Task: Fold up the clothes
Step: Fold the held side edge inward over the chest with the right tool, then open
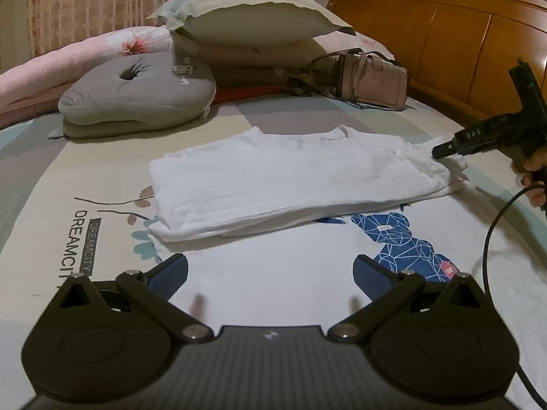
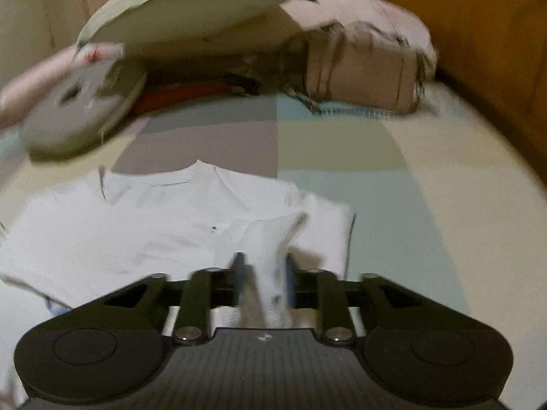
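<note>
While the right gripper (image 2: pixel 263 280) is pinching the white T-shirt's (image 1: pixel 273 174) sleeve (image 2: pixel 270 259) between its jaws, the left gripper's (image 1: pixel 270 273) jaws are hanging apart over the near hem; I'd be drawing the sleeve inward, flat.

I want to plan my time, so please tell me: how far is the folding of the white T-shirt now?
Done: the top half of the white T-shirt is folded over, with the neckline at the far edge. In hand: the right gripper has a sleeve between its fingers at the shirt's right edge. The left gripper is open over the lower part, near the blue bear print. Left: folding this sleeve in, then the lower part.
</note>
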`<state>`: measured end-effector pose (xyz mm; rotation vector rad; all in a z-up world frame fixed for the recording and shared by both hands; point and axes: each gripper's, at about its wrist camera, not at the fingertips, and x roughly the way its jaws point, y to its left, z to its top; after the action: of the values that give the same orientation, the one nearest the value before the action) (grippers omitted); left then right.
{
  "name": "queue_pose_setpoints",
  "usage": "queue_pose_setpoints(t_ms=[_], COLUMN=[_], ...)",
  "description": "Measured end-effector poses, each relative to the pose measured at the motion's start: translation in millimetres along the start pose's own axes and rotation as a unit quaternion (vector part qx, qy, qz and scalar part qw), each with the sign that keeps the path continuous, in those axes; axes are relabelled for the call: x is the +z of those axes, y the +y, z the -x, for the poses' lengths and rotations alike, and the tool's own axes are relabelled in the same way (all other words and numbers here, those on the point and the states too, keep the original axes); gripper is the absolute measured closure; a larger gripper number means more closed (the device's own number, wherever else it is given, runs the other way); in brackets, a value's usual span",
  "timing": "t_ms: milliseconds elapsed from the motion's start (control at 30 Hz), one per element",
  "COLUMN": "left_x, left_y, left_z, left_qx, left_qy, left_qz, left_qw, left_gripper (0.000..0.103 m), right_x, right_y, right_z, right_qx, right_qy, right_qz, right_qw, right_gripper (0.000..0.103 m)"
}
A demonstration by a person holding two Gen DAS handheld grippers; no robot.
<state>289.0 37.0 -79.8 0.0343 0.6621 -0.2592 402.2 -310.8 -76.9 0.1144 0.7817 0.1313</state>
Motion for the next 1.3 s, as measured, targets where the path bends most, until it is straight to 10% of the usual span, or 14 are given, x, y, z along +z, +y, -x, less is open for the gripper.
queue_pose_setpoints(t_ms=[100, 167, 333, 567, 1300], left_x=[-1.0, -1.3, -1.7, -0.8, 2.9], left_y=[-2.1, -3.2, -3.2, 0.9, 9.5], left_z=[-1.7, -1.7, -1.4, -1.6, 4.8], left_qx=[0.001, -0.001, 0.000, -0.002, -0.013], left_qy=[0.002, 0.003, 0.002, 0.006, 0.014], left_qz=[-0.006, -0.009, -0.011, -0.006, -0.016], left_qw=[1.0000, 1.0000, 0.9999, 1.0000, 0.9997], left_gripper=[0.001, 0.001, 0.001, 0.001, 0.001], right_x=[-5.8, -5.5, -0.1, 4.2, -28.3], right_y=[-1.0, 0.4, -0.2, 46.5, 80.6], right_z=[-4.3, -5.9, 0.9, -2.3, -29.2], right_qx=[-0.023, -0.051, -0.107, -0.034, -0.022], right_qy=[0.002, -0.002, -0.026, -0.020, 0.018], right_qz=[0.005, 0.018, 0.030, 0.103, 0.121], right_qw=[1.000, 0.999, 0.993, 0.994, 0.992], right_gripper=[0.097, 0.096, 0.089, 0.080, 0.055])
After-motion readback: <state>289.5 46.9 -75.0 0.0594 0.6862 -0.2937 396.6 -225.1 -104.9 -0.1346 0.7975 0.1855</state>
